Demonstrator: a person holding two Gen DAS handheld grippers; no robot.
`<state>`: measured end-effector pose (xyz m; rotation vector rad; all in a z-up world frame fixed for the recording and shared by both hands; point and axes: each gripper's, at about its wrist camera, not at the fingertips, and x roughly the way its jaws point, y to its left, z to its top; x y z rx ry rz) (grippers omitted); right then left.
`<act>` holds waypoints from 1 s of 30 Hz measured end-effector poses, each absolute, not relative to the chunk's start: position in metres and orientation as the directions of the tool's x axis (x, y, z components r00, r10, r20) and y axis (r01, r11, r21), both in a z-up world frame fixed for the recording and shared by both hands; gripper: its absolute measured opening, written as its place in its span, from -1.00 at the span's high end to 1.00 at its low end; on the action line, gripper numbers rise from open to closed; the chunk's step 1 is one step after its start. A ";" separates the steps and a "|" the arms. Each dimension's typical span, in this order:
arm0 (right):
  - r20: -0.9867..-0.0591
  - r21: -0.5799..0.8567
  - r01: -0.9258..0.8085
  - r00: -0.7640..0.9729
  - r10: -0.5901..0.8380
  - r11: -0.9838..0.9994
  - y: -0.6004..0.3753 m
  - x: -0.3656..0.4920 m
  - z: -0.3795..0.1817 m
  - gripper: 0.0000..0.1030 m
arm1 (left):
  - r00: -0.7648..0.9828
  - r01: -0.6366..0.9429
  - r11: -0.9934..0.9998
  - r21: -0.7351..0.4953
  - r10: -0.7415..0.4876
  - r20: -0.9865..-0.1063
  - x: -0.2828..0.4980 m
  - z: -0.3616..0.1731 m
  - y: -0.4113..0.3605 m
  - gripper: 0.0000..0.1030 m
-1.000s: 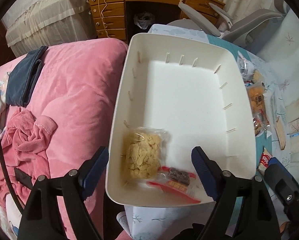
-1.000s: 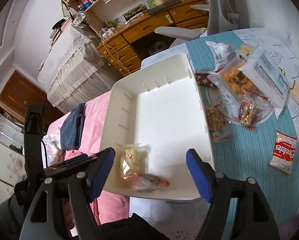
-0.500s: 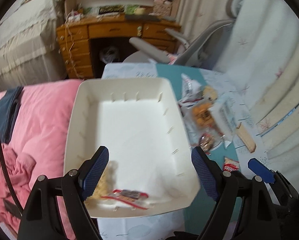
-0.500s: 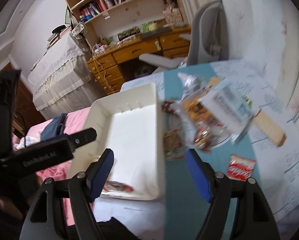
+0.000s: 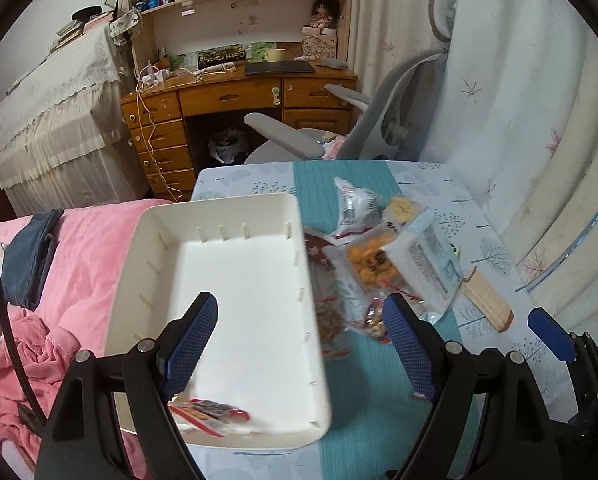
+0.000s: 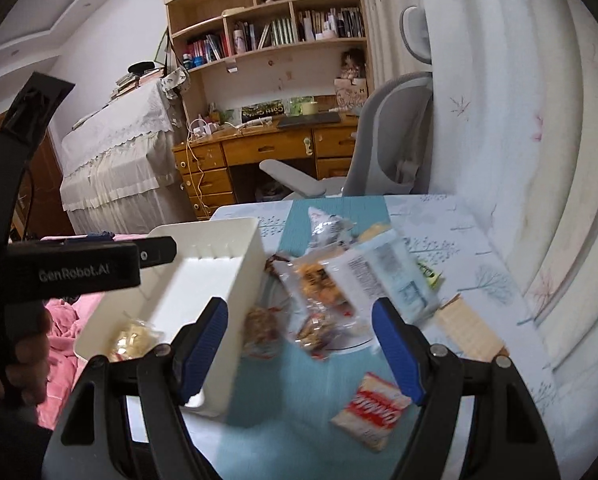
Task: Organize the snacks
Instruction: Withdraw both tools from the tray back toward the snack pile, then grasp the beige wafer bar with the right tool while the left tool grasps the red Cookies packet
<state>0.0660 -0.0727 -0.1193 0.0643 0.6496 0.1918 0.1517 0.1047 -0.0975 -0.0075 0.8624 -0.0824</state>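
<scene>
A white tray (image 5: 259, 216) lies on the table's left side; it also shows in the right wrist view (image 6: 235, 276). It holds a red-edged snack pack (image 5: 209, 414) and a bag of pale biscuits (image 6: 133, 338). A pile of snack bags (image 5: 379, 264) lies to its right, also seen in the right wrist view (image 6: 339, 280). A red and white cookie pack (image 6: 373, 410) lies apart near the front. My left gripper (image 5: 299, 344) is open and empty above the tray's right edge. My right gripper (image 6: 301, 350) is open and empty above the pile.
A pink blanket (image 5: 79, 248) lies left of the tray. A wooden block (image 5: 487, 304) lies right of the pile. A grey office chair (image 5: 379, 128) and a wooden desk (image 5: 235, 96) stand beyond the table. A curtain (image 5: 519, 120) hangs on the right.
Both grippers have swung right and tilted up, from over the tray toward the snack pile. Both stay open and empty.
</scene>
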 end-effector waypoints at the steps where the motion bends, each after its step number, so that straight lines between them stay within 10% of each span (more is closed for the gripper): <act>1: -0.587 0.119 -0.161 0.785 0.201 0.980 -0.079 0.066 -0.120 -0.46 | 0.647 0.071 0.997 -0.041 -0.077 -0.758 0.152 -0.097 0.100 -0.63; 30: -0.835 0.023 -0.227 0.531 0.144 0.974 -0.241 0.126 -0.211 -0.46 | 0.237 0.146 0.985 -0.087 -0.120 -0.964 0.174 -0.231 -0.066 -0.64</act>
